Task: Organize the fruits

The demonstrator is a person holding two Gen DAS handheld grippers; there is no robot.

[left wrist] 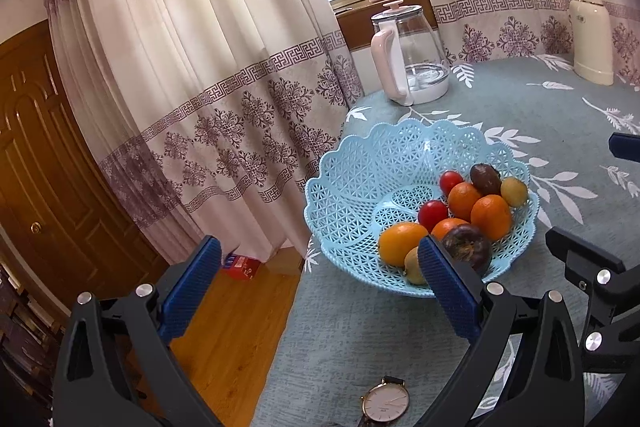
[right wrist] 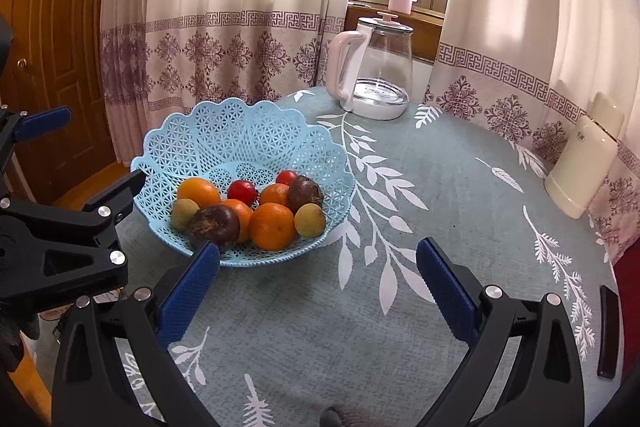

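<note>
Both tools stand with their fingers apart and hold nothing. All the fruit seems gathered already, so the sound move is probably to draw back level without nudging the basket (right wrist: 240, 139). It sits left of centre in the right view, touching the left finger of the right tool (right wrist: 318, 267); the left tool (left wrist: 320, 259) frames its near rim.

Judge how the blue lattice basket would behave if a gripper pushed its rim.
The basket looks like thin openwork plastic, so probably light and slightly flexible. With the fruit heaped toward one side, it might tilt or slide on the tablecloth, and the round pieces could roll.
</note>
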